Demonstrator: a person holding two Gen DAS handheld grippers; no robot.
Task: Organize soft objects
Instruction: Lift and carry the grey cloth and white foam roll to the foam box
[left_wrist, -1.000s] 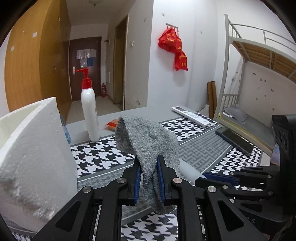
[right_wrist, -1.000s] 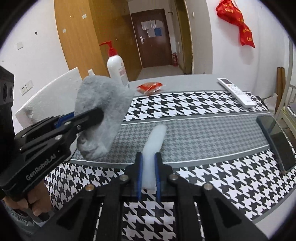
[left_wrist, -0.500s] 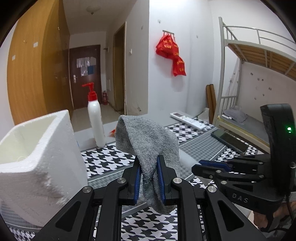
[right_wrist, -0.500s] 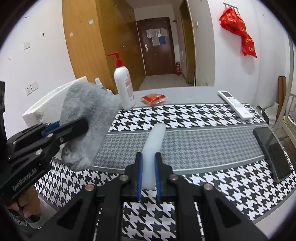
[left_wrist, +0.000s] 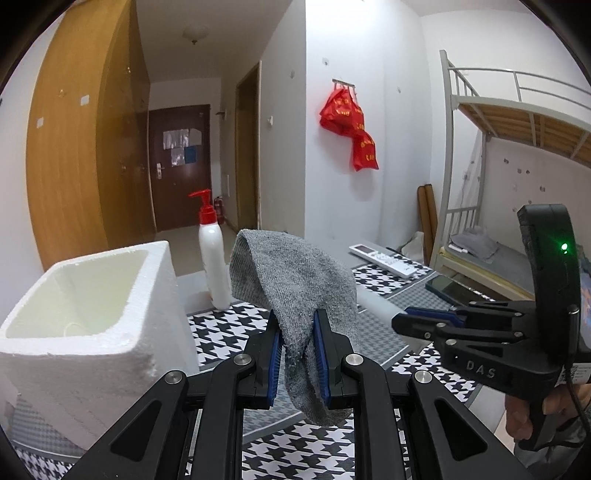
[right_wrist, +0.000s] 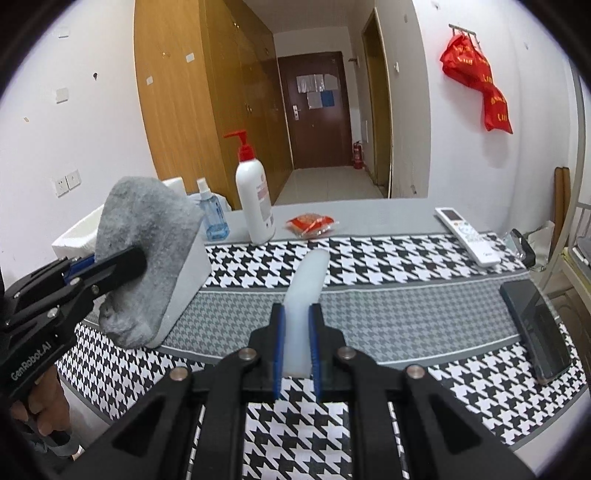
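Grey sock (left_wrist: 295, 291) is clamped in the left gripper (left_wrist: 297, 354), held aloft beside the foam box (left_wrist: 92, 332). White foam strip (right_wrist: 306, 291) is pinched by the right gripper (right_wrist: 297, 343) above the houndstooth tablecloth (right_wrist: 406, 295).

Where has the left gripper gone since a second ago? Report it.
Yes: the left gripper with the grey sock has risen and shifted left, toward the foam box.

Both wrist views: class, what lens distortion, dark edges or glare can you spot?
Left wrist view: dark vignette in the corners, the white metal bunk bed frame bows; the grey knitted sock is sharp. Right wrist view: the wooden wardrobe curves, and the dark flat phone shows soft glare.
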